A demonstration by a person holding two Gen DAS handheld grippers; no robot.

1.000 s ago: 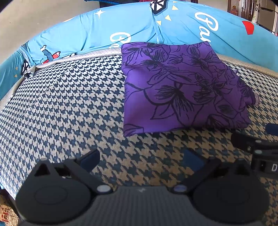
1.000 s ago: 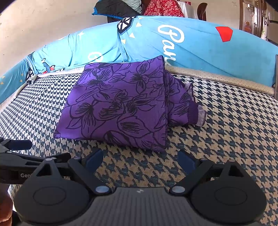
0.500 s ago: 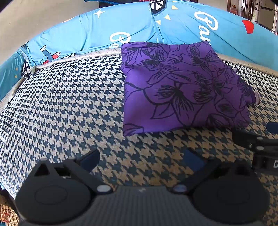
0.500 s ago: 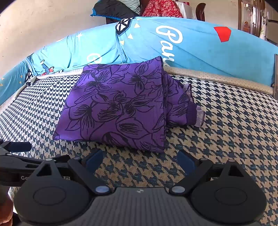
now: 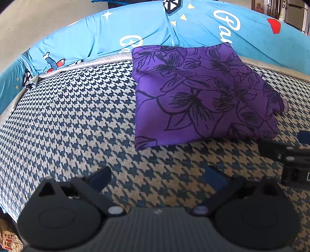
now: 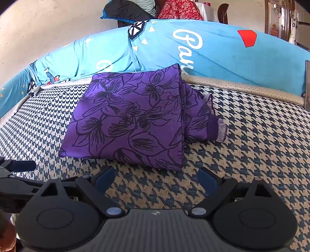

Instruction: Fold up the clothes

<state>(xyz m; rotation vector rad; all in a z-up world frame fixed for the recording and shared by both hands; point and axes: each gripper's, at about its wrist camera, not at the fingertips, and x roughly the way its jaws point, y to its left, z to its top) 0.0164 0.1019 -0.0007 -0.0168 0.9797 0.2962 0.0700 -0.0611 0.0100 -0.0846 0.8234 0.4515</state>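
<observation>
One garment: a purple floral-print cloth, folded into a rough square, lying on the bed toward the far side, its back edge against the blue printed bedding.
Change: nothing to call here, cloth and both grippers sit exactly where they were a second ago.
Left gripper: jaws spread wide, nothing between them, hovering over bare cover short of the cloth's near edge.
Right gripper: wide apart too, empty, just short of the cloth's front corner.
Surface: houndstooth bed cover, navy on cream, with a dotted border at the back.
Room: plain pale wall behind, a dark chair back and piled fabrics past the bedding.
Loose end: a paler hem pokes out on the cloth's right side.
Count: two grippers, one folded cloth.
</observation>
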